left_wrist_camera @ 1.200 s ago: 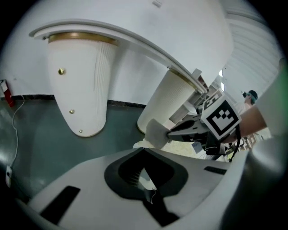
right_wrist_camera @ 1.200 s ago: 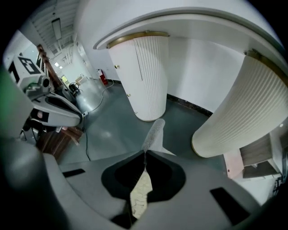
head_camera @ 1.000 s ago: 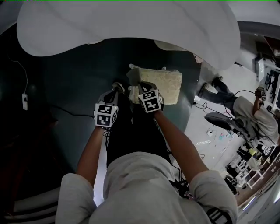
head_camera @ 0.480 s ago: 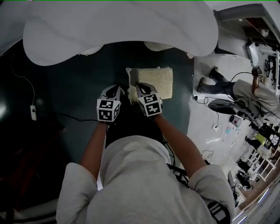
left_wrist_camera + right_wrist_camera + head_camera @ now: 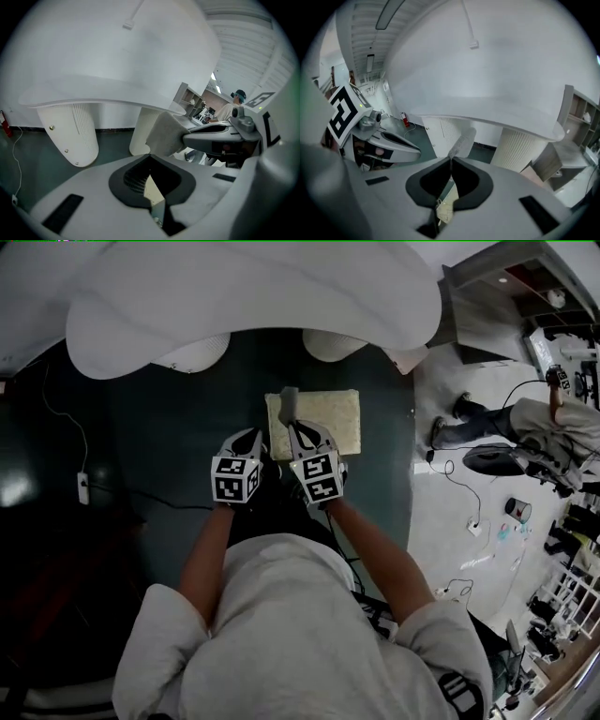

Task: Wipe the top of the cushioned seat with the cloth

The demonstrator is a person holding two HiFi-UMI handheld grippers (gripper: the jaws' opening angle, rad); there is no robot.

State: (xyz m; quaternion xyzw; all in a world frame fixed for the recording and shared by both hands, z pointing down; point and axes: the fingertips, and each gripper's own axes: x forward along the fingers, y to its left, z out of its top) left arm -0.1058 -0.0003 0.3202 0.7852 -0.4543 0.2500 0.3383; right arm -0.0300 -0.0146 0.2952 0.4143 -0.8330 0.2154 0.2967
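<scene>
Two grippers hang side by side at the near left corner of the cushioned seat. The seat is a flat, rectangular pad with a pale yellowish, nubbly cover, and it lies below and just ahead of the fingertips. The right gripper has its dark pads pressed together on the cloth, a soft, fuzzy grey strip that sticks out beyond its tips. The left gripper, close on its left, has its jaws closed with nothing between them. Further ahead of both stand white ribbed pedestals under a smooth white tabletop, on a dark green floor. Compared with half a second ago, both grippers are at the same corner of the seat, and more of the pedestals shows.
</scene>
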